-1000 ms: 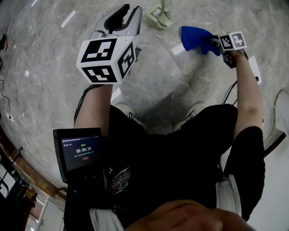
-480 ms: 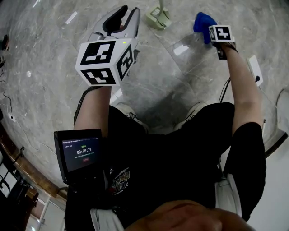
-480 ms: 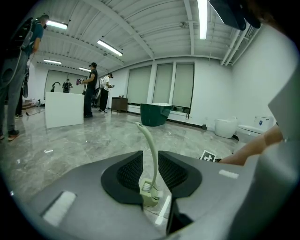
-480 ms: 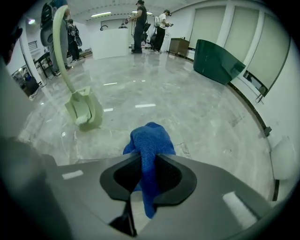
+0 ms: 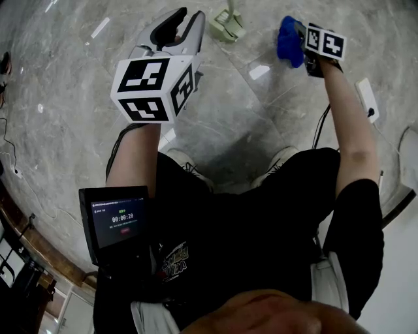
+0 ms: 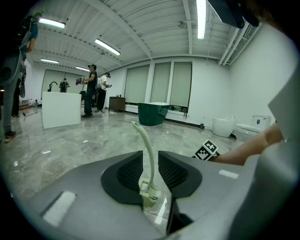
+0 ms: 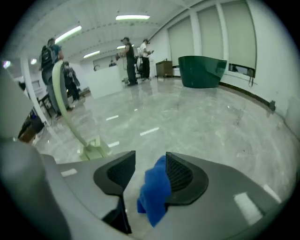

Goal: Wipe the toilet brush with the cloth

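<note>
A pale green toilet brush (image 5: 227,25) stands upright in its holder on the marble floor. My left gripper (image 5: 186,16) hovers just short of it, open; the brush (image 6: 149,187) shows through the gap between the jaws, untouched. My right gripper (image 5: 299,39) is to the right of the brush with a blue cloth (image 5: 287,40) at its tips. Its jaws have just been opening. In the right gripper view the cloth (image 7: 153,192) hangs against the right-hand pad with a clear gap to the other, so my right gripper (image 7: 151,161) is open. The brush (image 7: 95,150) stands to its left.
A white power strip (image 5: 366,98) and cable lie on the floor at the right. The person's shoes (image 5: 183,160) stand below the grippers. A dark green tub (image 7: 204,70), a white counter (image 6: 61,108) and several people are far off.
The right gripper has moved away up the picture and turned. The cloth that stuck out to the left now hangs bunched at its jaws. The left gripper has kept still.
</note>
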The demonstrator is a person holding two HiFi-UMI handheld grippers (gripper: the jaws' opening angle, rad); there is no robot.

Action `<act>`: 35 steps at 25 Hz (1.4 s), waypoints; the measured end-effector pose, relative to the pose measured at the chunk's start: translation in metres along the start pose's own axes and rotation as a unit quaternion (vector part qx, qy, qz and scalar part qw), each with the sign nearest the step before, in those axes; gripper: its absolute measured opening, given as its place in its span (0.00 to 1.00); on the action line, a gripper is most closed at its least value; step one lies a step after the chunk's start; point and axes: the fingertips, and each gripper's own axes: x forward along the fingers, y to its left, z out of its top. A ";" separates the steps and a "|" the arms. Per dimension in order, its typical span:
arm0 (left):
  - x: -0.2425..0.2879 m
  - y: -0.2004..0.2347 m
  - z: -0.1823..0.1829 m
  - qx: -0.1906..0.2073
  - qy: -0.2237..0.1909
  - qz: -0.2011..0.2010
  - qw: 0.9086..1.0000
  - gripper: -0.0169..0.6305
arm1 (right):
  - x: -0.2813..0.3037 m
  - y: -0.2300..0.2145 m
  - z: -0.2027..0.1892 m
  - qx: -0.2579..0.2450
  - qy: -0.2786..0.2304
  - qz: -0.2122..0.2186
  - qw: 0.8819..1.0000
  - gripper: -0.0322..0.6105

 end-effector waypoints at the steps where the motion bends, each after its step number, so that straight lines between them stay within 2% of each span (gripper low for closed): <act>1: 0.001 -0.001 0.000 0.000 0.000 -0.001 1.000 0.18 | -0.005 0.003 0.013 0.025 -0.022 0.004 0.999 0.35; 2: 0.002 -0.002 0.000 0.000 0.001 -0.002 1.000 0.18 | -0.010 0.005 0.024 0.043 -0.041 0.004 0.998 0.35; 3: 0.002 -0.003 0.000 -0.001 0.002 -0.003 1.000 0.18 | -0.016 0.006 0.034 0.053 -0.059 0.000 0.997 0.27; 4: 0.002 -0.004 0.000 -0.001 0.003 -0.005 1.000 0.18 | -0.022 0.008 0.042 0.059 -0.074 -0.005 0.996 0.15; 6: 0.001 -0.004 0.000 0.001 0.002 -0.005 1.000 0.18 | -0.031 0.018 0.053 0.056 -0.096 -0.005 0.994 0.05; 8: -0.001 -0.002 0.003 0.002 -0.008 0.002 1.000 0.18 | -0.036 0.038 0.057 0.019 -0.106 0.006 0.994 0.05; 10: -0.003 -0.001 0.009 -0.001 -0.020 0.009 1.000 0.13 | -0.040 0.063 0.058 -0.049 -0.106 0.017 0.993 0.05; 14: -0.002 -0.005 0.011 -0.005 -0.021 0.007 1.000 0.12 | -0.052 0.122 0.057 -0.166 -0.117 0.056 0.977 0.05; 18: -0.003 -0.010 0.009 0.005 -0.016 0.009 1.000 0.12 | -0.073 0.166 0.059 -0.207 -0.142 0.092 0.963 0.05; 21: -0.007 -0.020 0.011 0.014 -0.016 0.005 1.000 0.09 | -0.091 0.181 0.060 -0.200 -0.155 0.117 0.960 0.05; 24: -0.008 -0.034 0.009 -0.004 -0.008 -0.012 1.000 0.09 | -0.100 0.179 0.055 -0.171 -0.148 0.128 0.966 0.05; 28: -0.018 -0.049 -0.004 -0.063 0.032 -0.025 0.997 0.09 | -0.118 0.166 0.049 -0.121 -0.131 0.115 0.977 0.05; 32: -0.046 -0.065 -0.011 -0.133 0.067 -0.025 0.989 0.09 | -0.152 0.159 0.030 -0.067 -0.095 0.101 0.988 0.05; 35: -0.056 -0.065 -0.033 -0.167 0.088 -0.020 0.982 0.09 | -0.159 0.165 0.013 -0.024 -0.071 0.102 0.992 0.05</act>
